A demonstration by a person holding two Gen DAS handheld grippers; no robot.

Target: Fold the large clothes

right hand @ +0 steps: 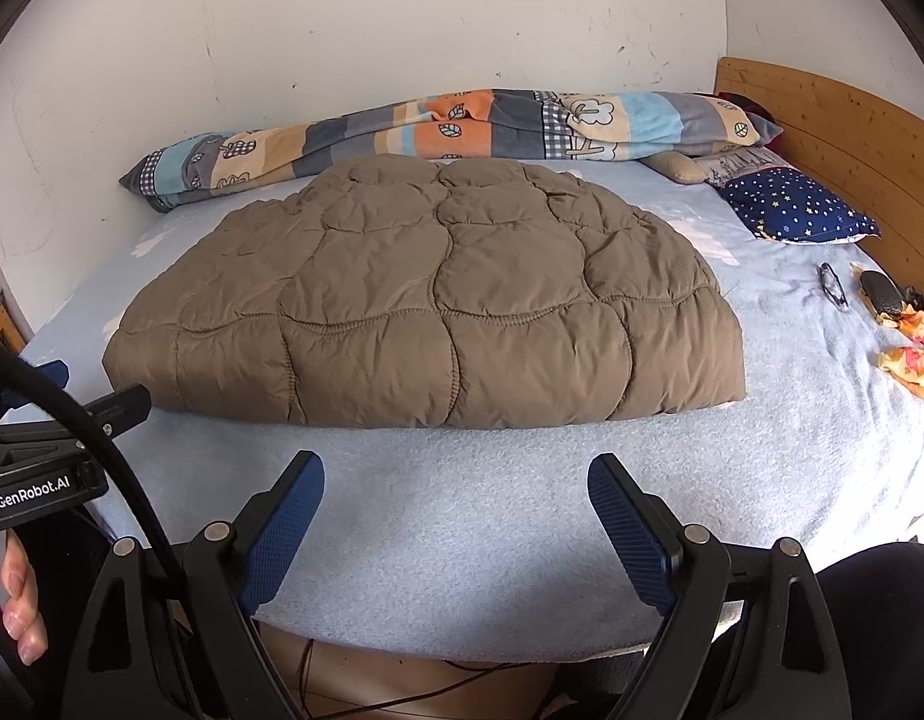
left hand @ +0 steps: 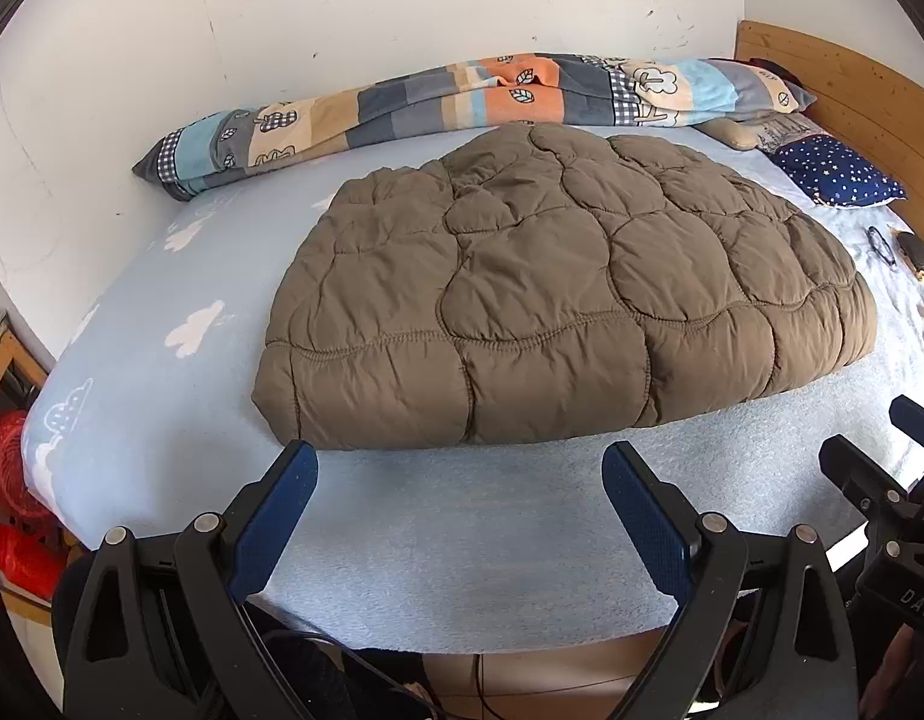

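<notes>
A brown quilted puffer garment [left hand: 558,294] lies folded in a thick flat bundle in the middle of the light blue bed [left hand: 450,528]; it also shows in the right wrist view [right hand: 426,306]. My left gripper [left hand: 459,468] is open and empty, held over the bed's near edge just short of the bundle's front fold. My right gripper [right hand: 456,477] is open and empty, also at the near edge facing the bundle. The right gripper's body shows at the right edge of the left wrist view [left hand: 882,480], and the left gripper's body at the left edge of the right wrist view [right hand: 54,450].
A patchwork rolled duvet [left hand: 474,102] lies along the white wall. A star-print navy pillow [right hand: 798,207] sits by the wooden headboard [right hand: 852,138]. Glasses [right hand: 834,288], a dark case [right hand: 880,291] and a yellow cloth [right hand: 909,354] lie at the right. Red bags [left hand: 12,480] stand left of the bed.
</notes>
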